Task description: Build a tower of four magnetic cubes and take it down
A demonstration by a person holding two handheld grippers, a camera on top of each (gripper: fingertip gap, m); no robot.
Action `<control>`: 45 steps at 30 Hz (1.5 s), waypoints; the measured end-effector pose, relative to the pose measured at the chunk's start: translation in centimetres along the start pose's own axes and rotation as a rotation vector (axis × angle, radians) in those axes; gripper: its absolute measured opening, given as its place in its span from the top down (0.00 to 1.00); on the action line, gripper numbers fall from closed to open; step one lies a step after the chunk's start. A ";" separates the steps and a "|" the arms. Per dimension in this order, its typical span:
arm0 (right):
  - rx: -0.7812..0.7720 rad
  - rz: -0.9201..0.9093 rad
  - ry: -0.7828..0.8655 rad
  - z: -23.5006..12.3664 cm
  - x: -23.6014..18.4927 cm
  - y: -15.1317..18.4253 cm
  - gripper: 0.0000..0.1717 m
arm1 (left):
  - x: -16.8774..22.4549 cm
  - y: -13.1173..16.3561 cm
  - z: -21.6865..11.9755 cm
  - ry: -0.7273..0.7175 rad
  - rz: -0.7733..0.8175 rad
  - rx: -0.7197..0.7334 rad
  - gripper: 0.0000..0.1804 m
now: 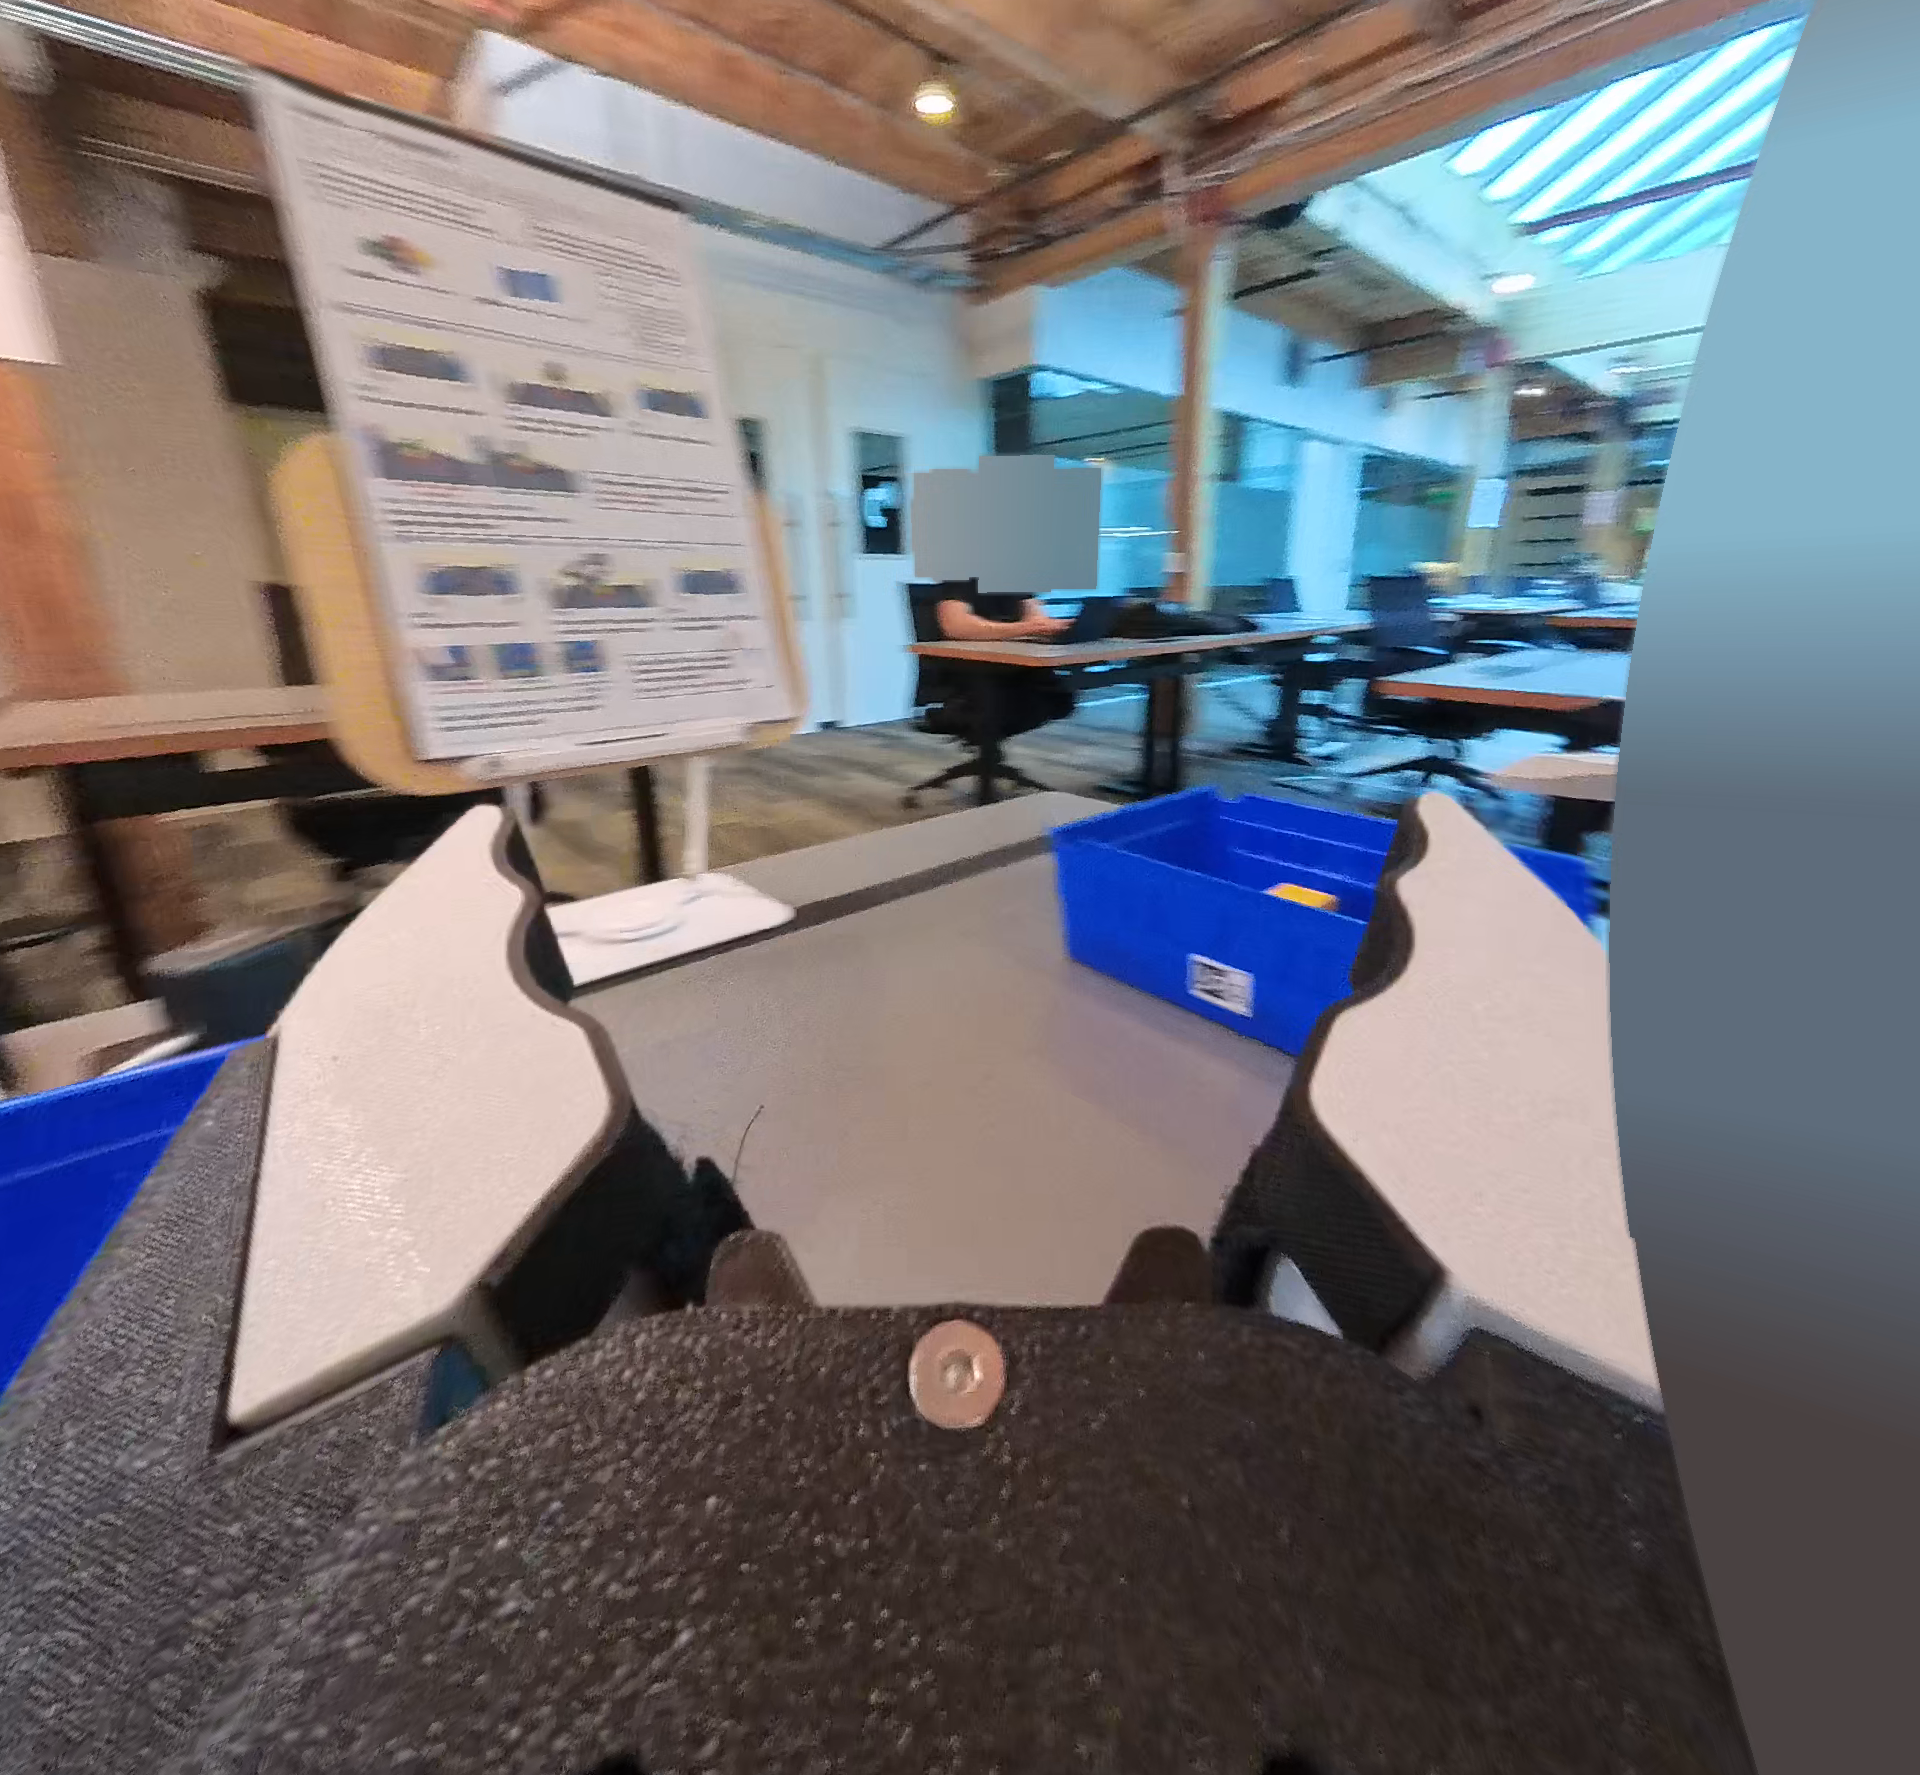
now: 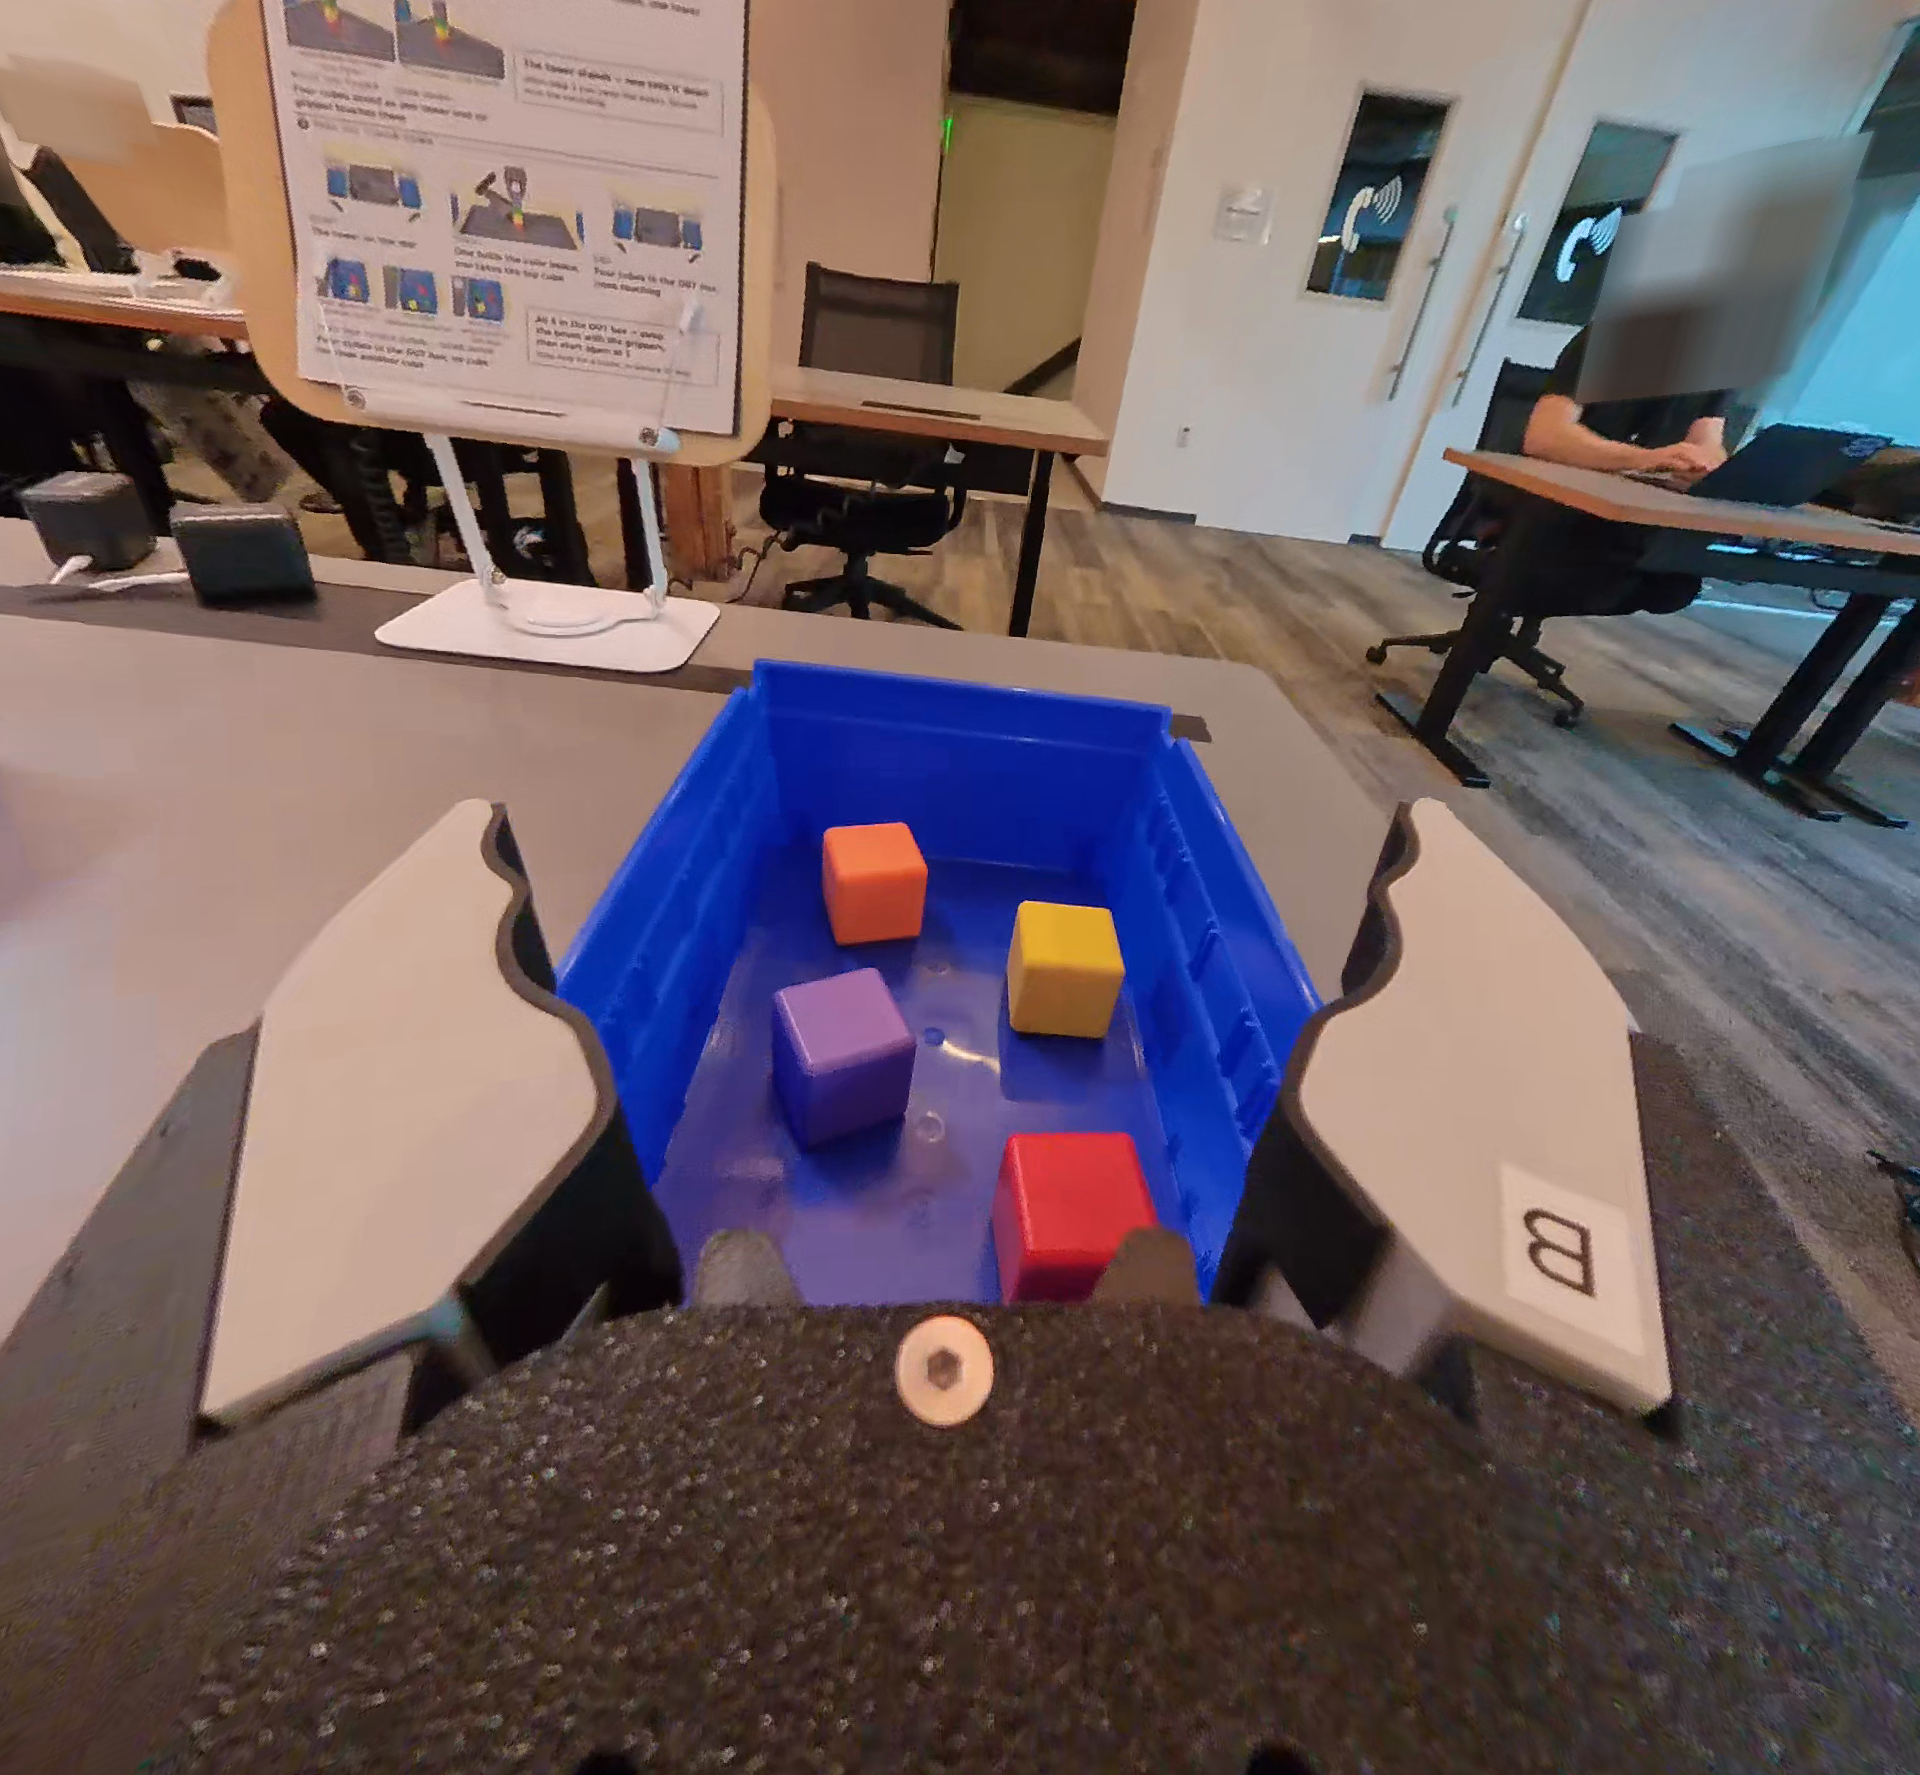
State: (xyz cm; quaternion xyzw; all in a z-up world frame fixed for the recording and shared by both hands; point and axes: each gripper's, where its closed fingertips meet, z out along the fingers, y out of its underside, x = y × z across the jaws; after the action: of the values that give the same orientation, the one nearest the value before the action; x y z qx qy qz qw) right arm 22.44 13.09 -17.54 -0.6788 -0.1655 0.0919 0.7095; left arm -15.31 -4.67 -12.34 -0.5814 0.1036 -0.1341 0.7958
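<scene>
Tower not begun; all four cubes, orange (image 2: 873, 882), yellow (image 2: 1065, 967), purple (image 2: 842, 1052) and red (image 2: 1070, 1214), lie apart in the blue bin (image 2: 966, 759) at frame centre; right hand-held gripper (image 2: 945, 852) wide, empty, above them; left hand-held gripper (image 1: 951, 858) wide over bare desk (image 1: 914, 1102); next, descend and pinch one cube.

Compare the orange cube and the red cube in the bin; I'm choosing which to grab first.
The orange cube sits near the blue bin's far wall, left of centre; the red cube sits nearest the right gripper, to the right, partly hidden by it. Both rest on the bin floor, apart from other cubes, ungripped.
</scene>
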 end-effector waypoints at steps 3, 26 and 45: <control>0.047 -0.002 0.055 -1.0 0.6 -1.0 0.14 | -3.3 -0.9 -1.7 -0.179 0.024 -0.001 0.19; -0.445 -0.232 -0.200 2.6 -11.1 11.6 0.51 | -9.9 15.7 -4.3 -0.453 0.175 -0.637 0.47; -0.398 -0.302 -0.454 1.1 -10.0 11.4 0.97 | -13.8 16.7 -3.5 -0.167 0.254 -0.626 0.99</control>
State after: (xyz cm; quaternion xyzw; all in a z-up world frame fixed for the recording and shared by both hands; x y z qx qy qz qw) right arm 13.87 11.25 -29.97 -0.7342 -0.4326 0.1007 0.5134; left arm -27.89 1.61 -29.19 -0.7888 0.1456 0.0521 0.5948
